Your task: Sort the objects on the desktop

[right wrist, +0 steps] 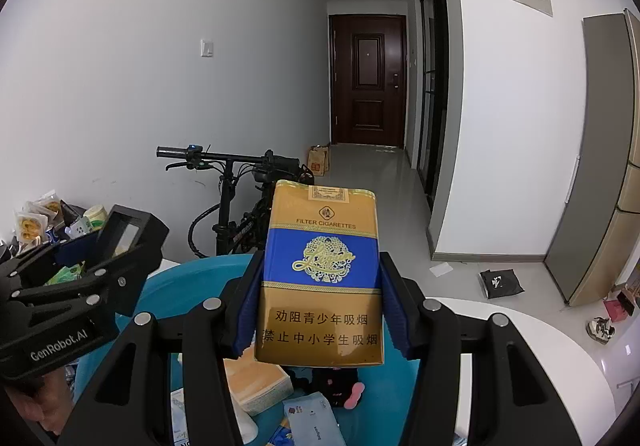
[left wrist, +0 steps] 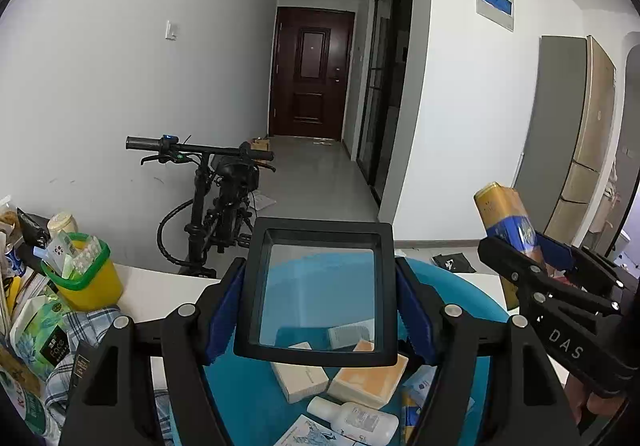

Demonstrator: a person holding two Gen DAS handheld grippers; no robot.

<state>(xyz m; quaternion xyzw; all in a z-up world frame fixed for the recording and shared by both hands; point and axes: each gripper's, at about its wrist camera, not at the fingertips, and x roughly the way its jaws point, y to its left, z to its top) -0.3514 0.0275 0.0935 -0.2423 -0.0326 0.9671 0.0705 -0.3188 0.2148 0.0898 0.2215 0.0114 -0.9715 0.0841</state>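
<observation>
My left gripper [left wrist: 320, 310] is shut on a black square display box with a clear window [left wrist: 318, 290], held up above a round blue tray [left wrist: 248, 394]. My right gripper [right wrist: 320, 310] is shut on a gold and blue cigarette pack [right wrist: 322, 270], held upright over the same tray [right wrist: 188, 274]. The pack also shows at the right of the left wrist view [left wrist: 506, 216], and the display box at the left of the right wrist view [right wrist: 126, 232]. The tray holds small boxes [left wrist: 368, 376], a white bottle [left wrist: 354, 420] and cards [right wrist: 316, 424].
A yellow bin with a green rim [left wrist: 84, 274], tissue packs [left wrist: 40, 330] and a checked cloth [left wrist: 90, 322] crowd the white table [left wrist: 160, 294] on the left. A folding bike [left wrist: 216, 202] stands behind the table. The table's rounded edge [right wrist: 560, 358] runs on the right.
</observation>
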